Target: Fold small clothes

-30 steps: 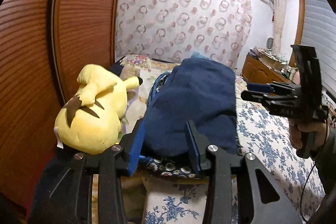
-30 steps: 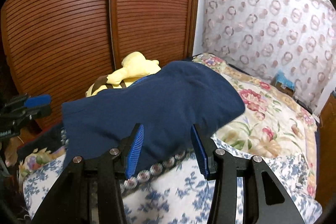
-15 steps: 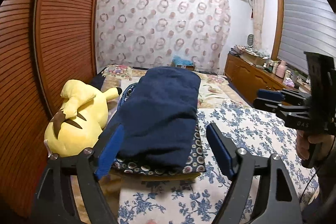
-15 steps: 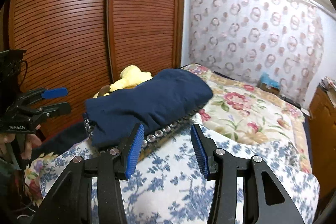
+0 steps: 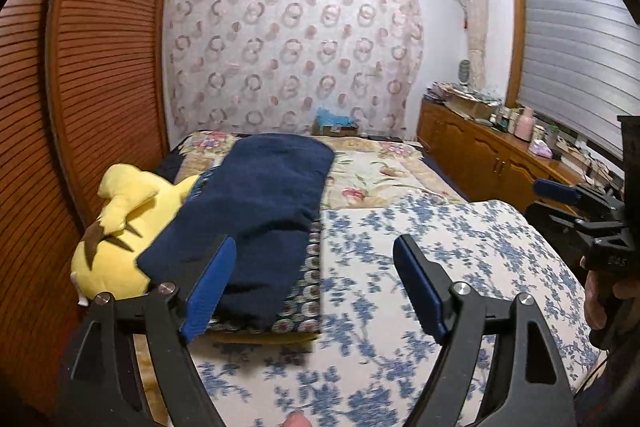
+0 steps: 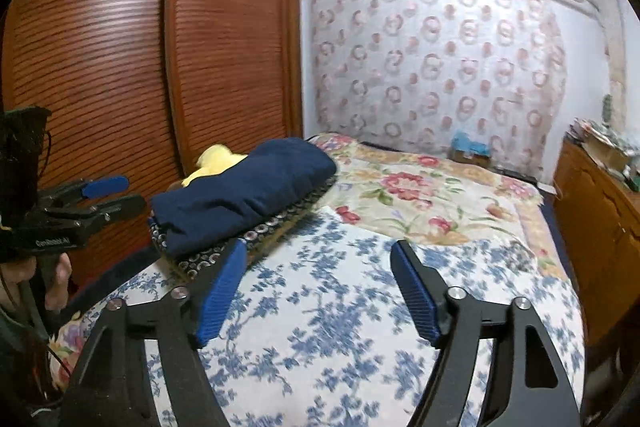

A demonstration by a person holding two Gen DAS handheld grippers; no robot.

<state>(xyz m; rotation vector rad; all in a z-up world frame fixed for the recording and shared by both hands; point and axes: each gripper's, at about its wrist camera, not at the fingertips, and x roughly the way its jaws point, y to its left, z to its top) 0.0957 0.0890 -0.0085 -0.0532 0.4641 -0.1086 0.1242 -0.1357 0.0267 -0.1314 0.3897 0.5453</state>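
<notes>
Placement appears finished: the folded navy garment (image 5: pixel 256 211) lies on a patterned stack beside the yellow plush toy (image 5: pixel 120 227), nothing is held by the wide left gripper (image 5: pixel 316 287) or the opening right gripper (image 6: pixel 318 291), and another garment must be sought.

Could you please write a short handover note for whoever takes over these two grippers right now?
Left gripper: open, nothing between the jaws.
Right gripper: jaws opening, nothing between them.
Navy garment: folded, lying on a patterned cloth on the bed, beside the yellow plush toy.
Done: this garment looks folded and released.
Left: no other loose clothes in view; check the fold is tidy.
</notes>
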